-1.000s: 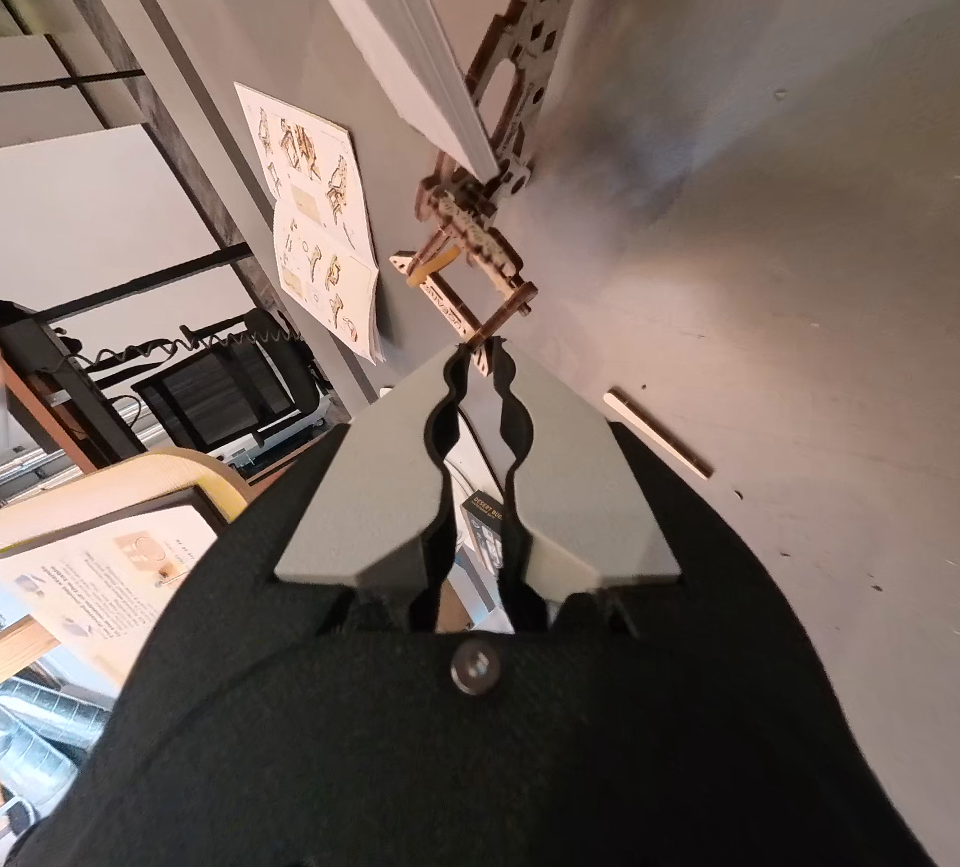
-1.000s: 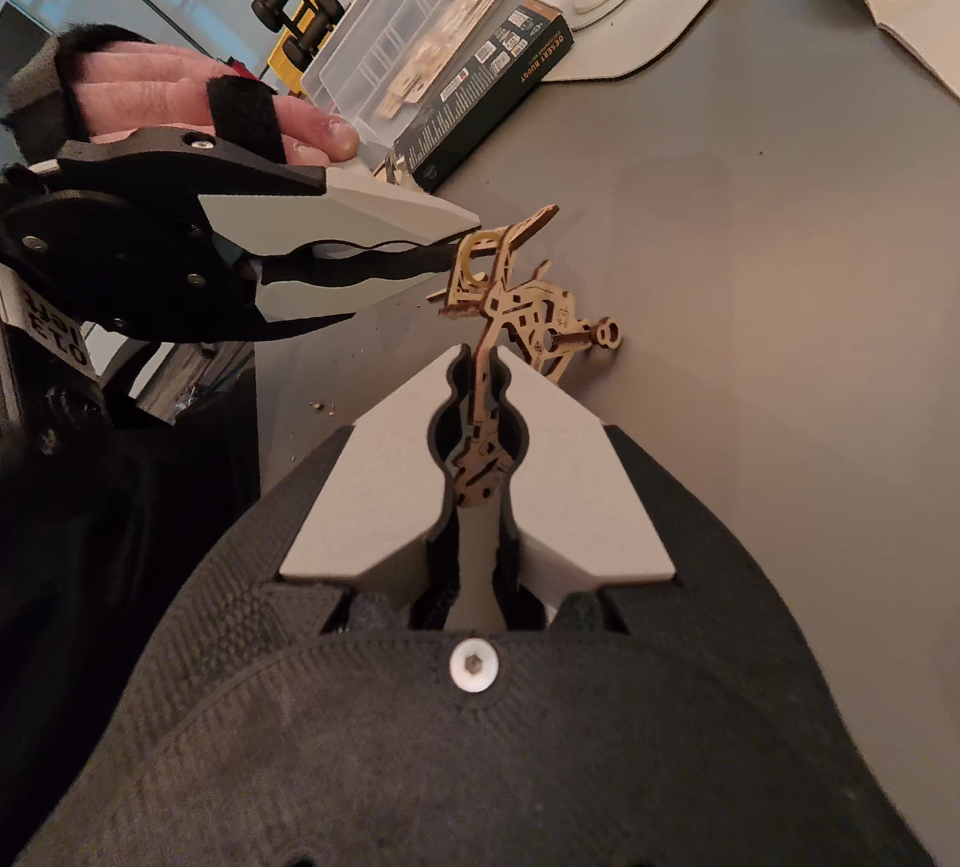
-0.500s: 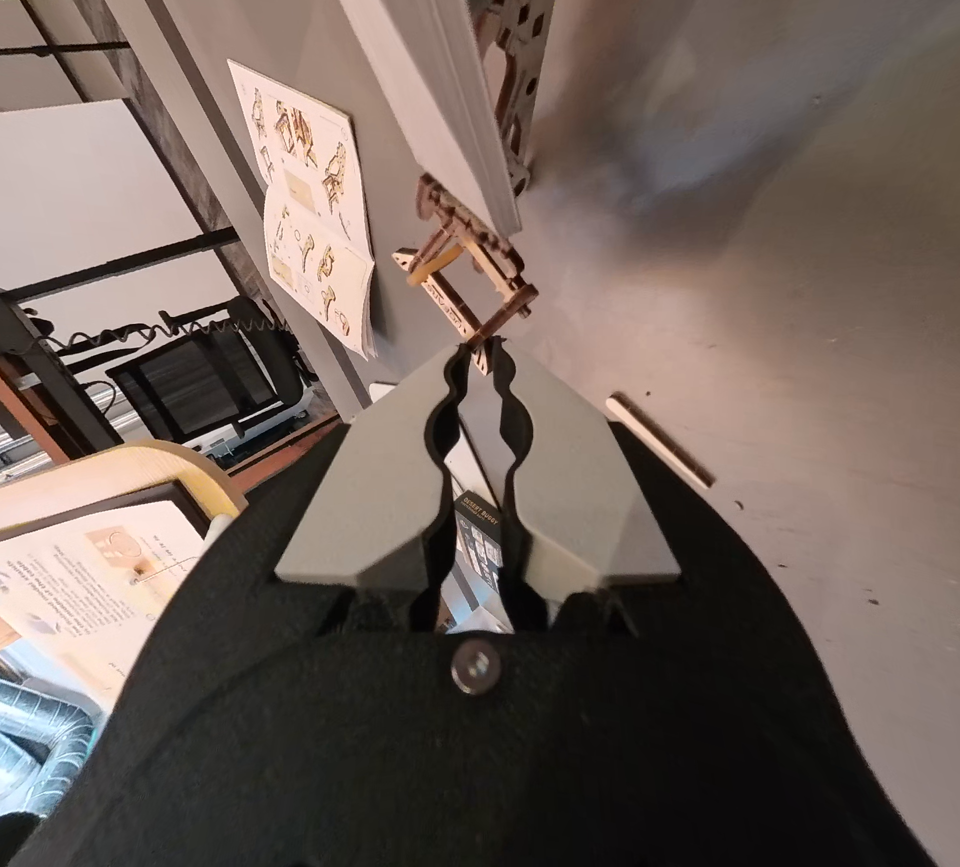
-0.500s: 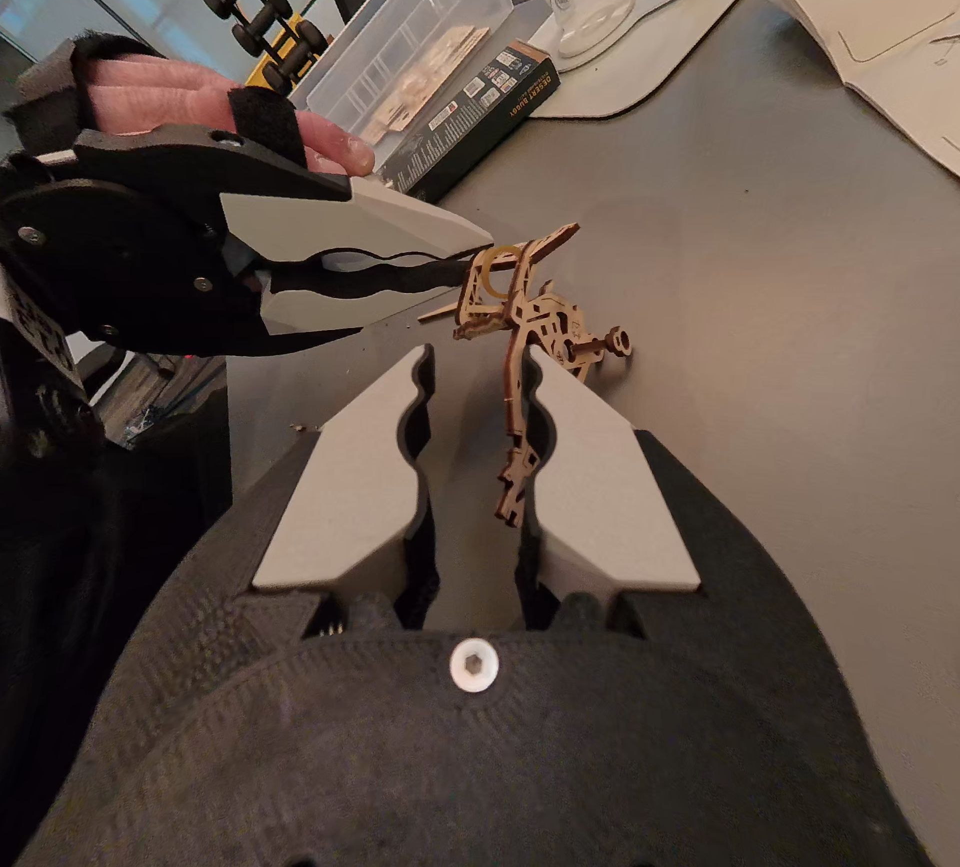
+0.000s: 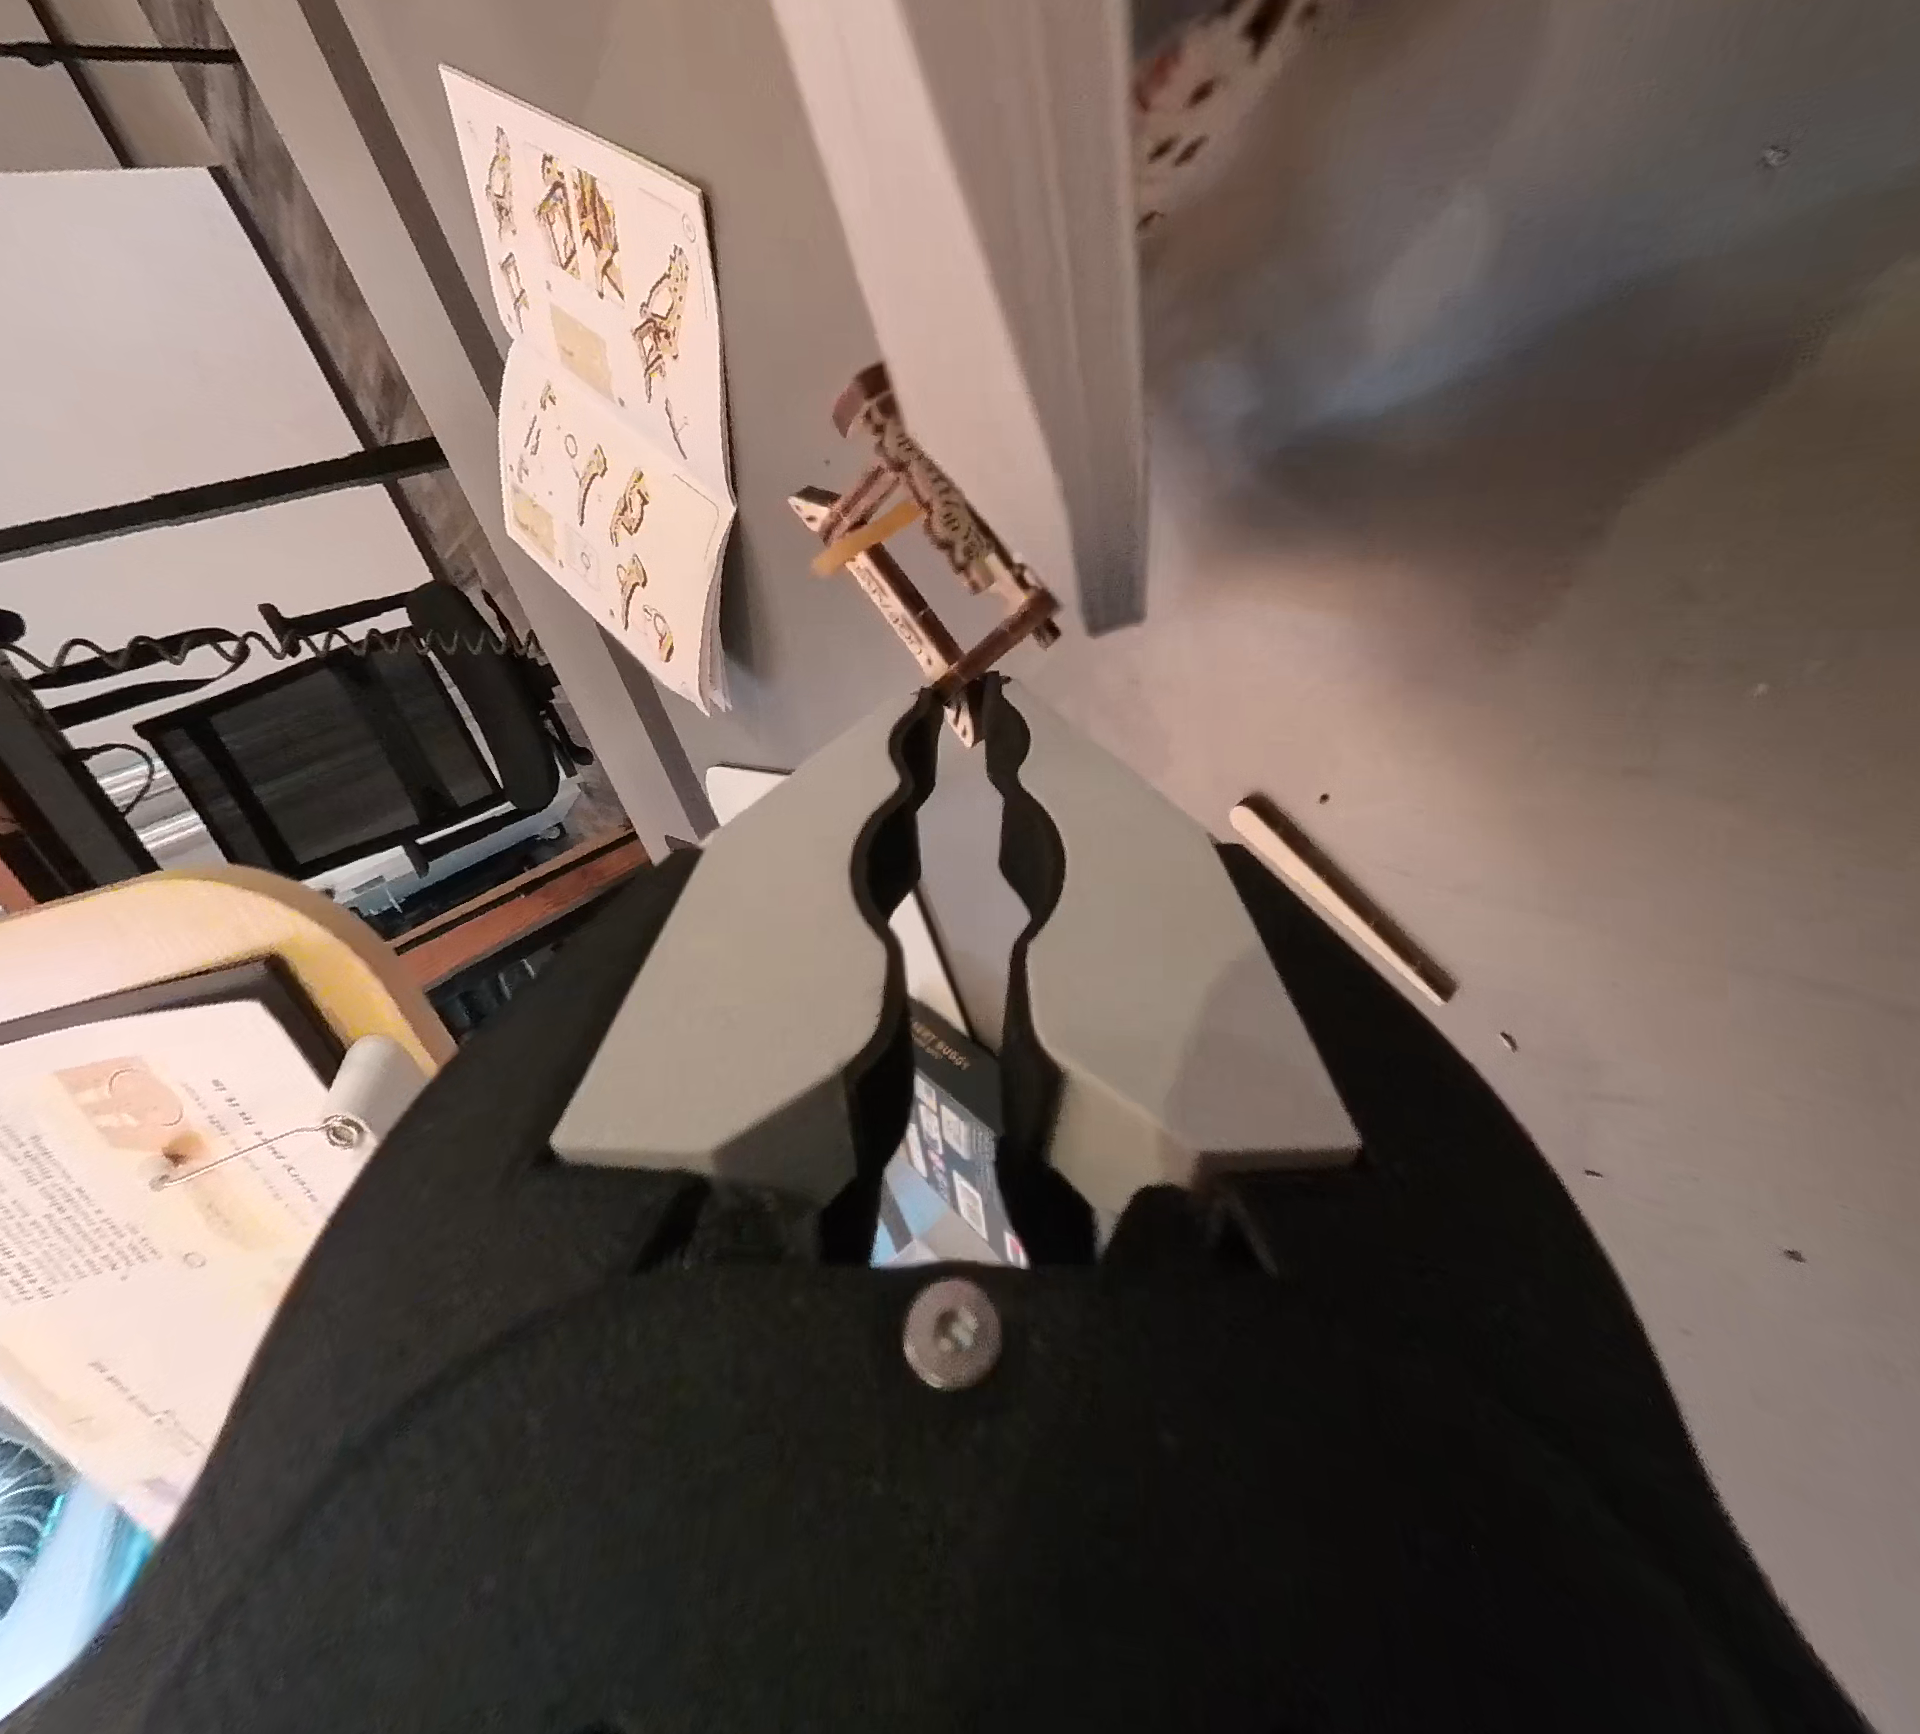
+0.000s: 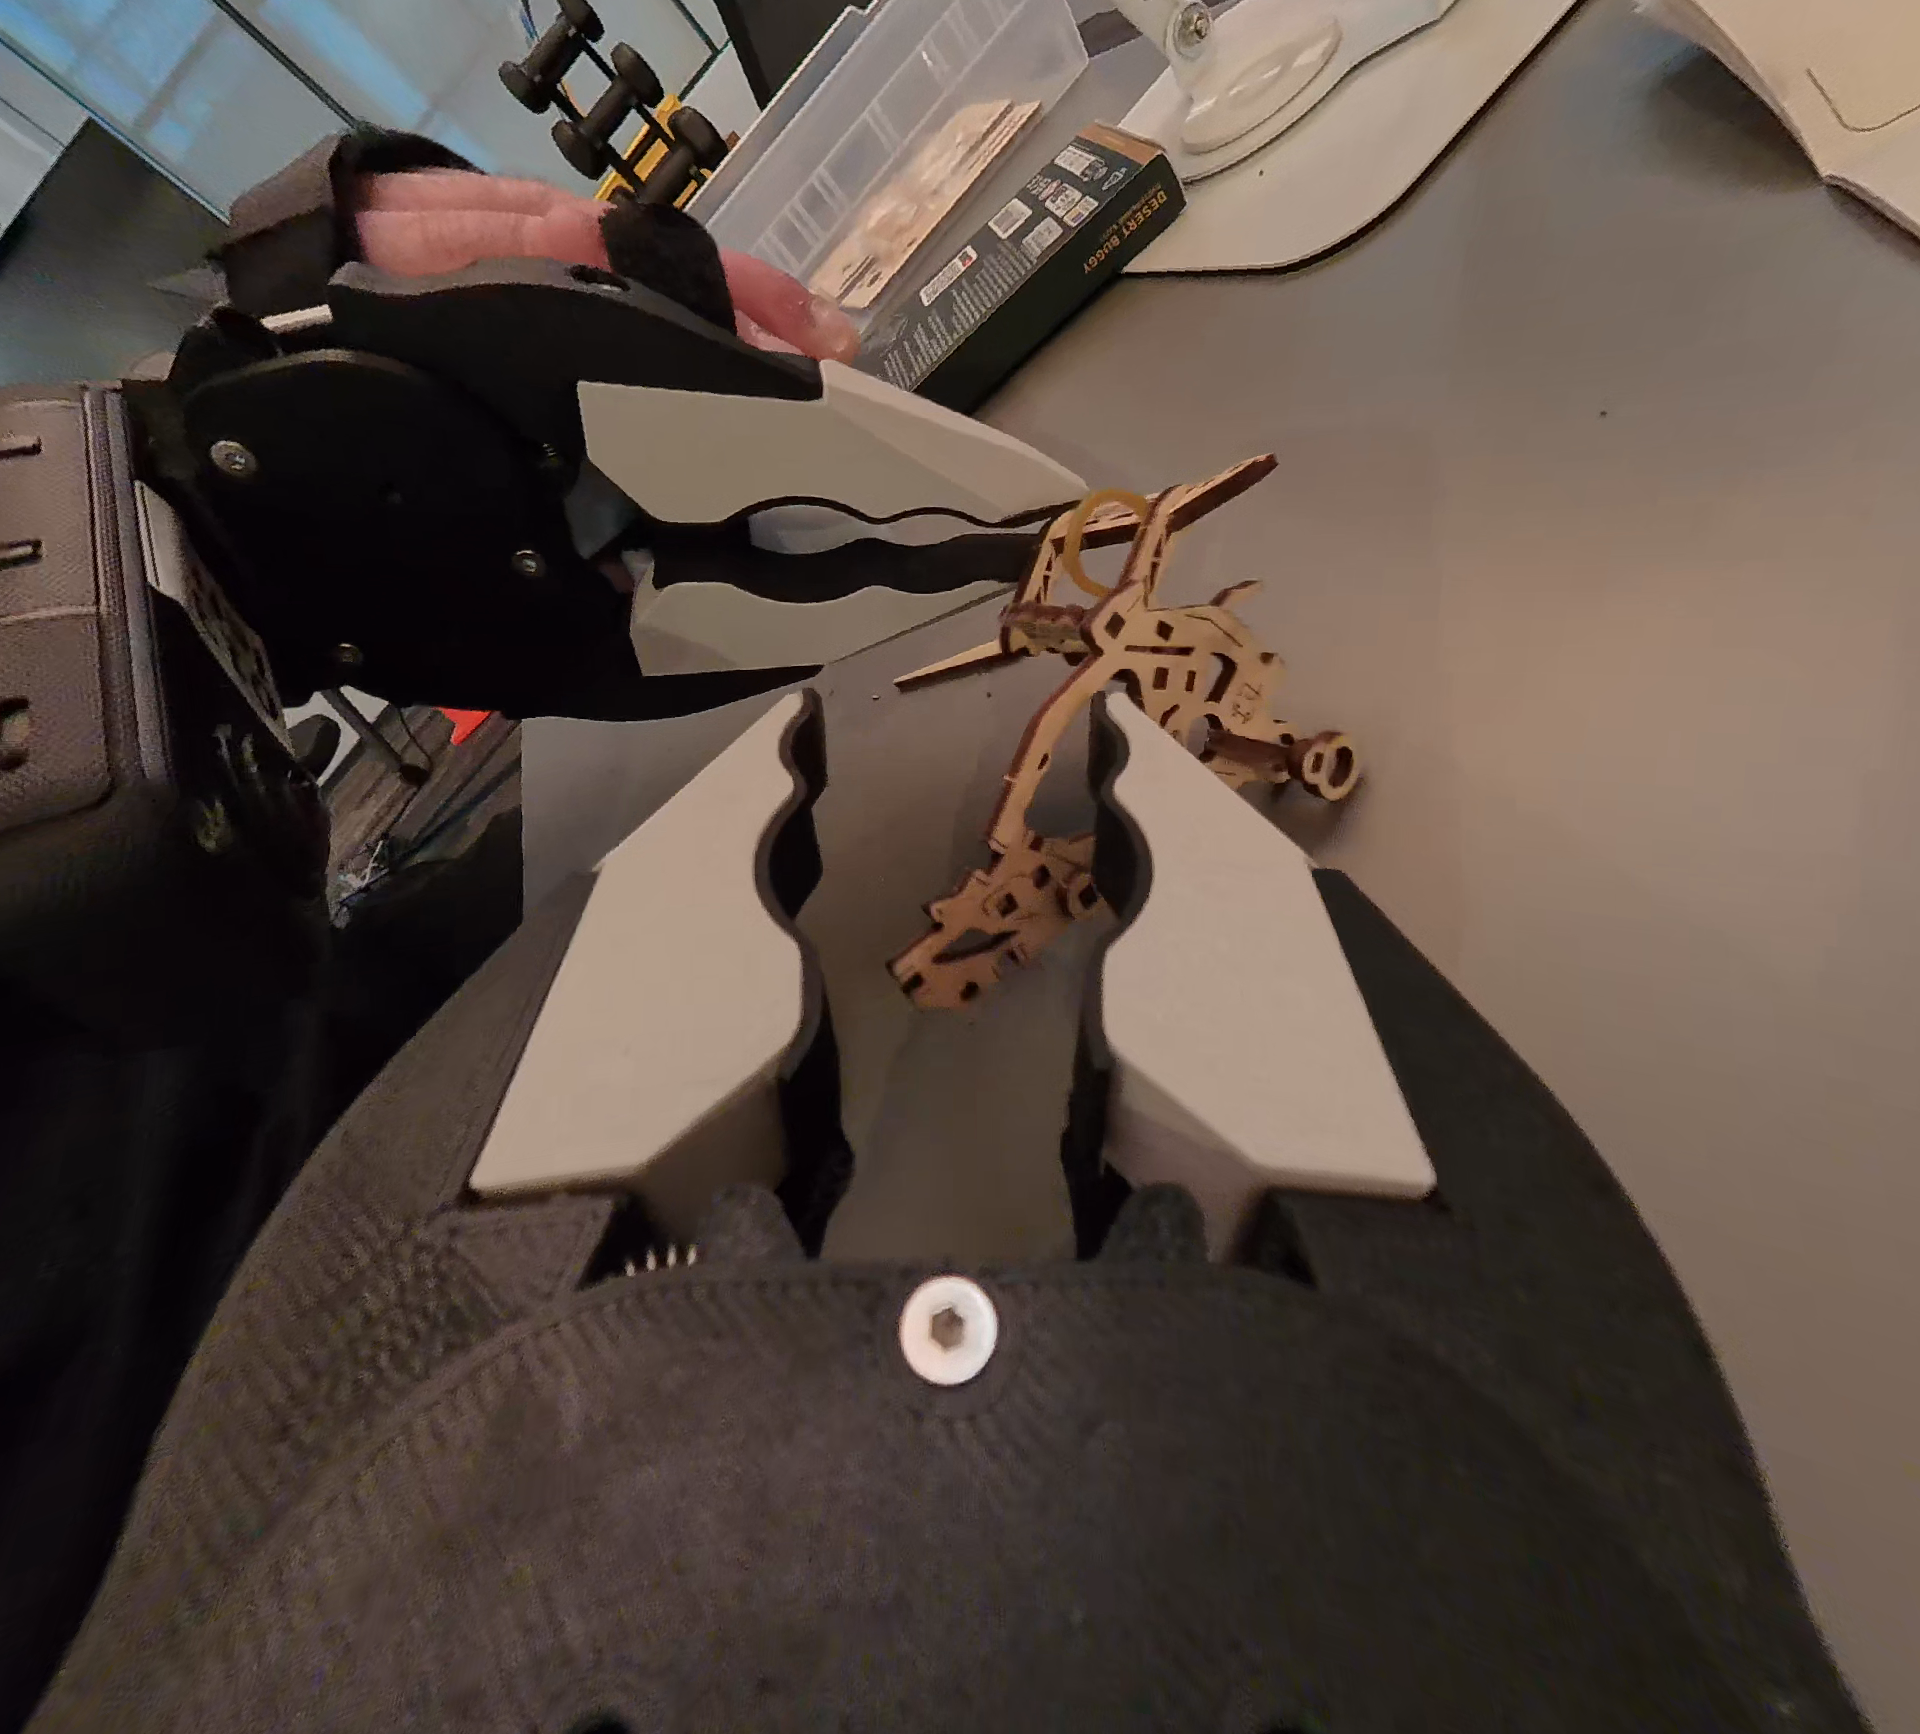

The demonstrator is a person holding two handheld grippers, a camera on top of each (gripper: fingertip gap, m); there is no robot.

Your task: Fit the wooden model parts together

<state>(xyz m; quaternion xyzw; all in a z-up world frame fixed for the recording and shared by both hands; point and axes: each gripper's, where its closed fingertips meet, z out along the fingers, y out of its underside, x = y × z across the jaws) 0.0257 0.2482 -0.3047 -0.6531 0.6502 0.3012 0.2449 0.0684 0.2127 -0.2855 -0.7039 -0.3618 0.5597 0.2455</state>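
Note:
The wooden model (image 6: 1127,645) is a flat laser-cut frame with a crossbar and a yellow rubber band (image 6: 1101,531). My left gripper (image 6: 1039,541) is shut on the model's thin crossbar and holds it just above the grey table (image 6: 1558,645). In the left wrist view the left gripper (image 5: 961,702) pinches the end of the model (image 5: 940,505). My right gripper (image 6: 956,718) is open; the model's lower frame end (image 6: 997,926) hangs between its fingers, close to the right finger. One right finger (image 5: 966,230) shows blurred and large in the left wrist view.
A loose wooden stick (image 5: 1340,900) lies on the table near the left gripper. An open instruction booklet (image 5: 603,396) lies beyond the model. A black box (image 6: 1039,250), a clear plastic bin (image 6: 904,105) and a white stand base (image 6: 1351,74) sit at the far side. My right fingertips sit around 6 cm from my left ones.
My right gripper has opened, let go of the wooden frame and drawn back a little. The left gripper has kept its hold on the model.

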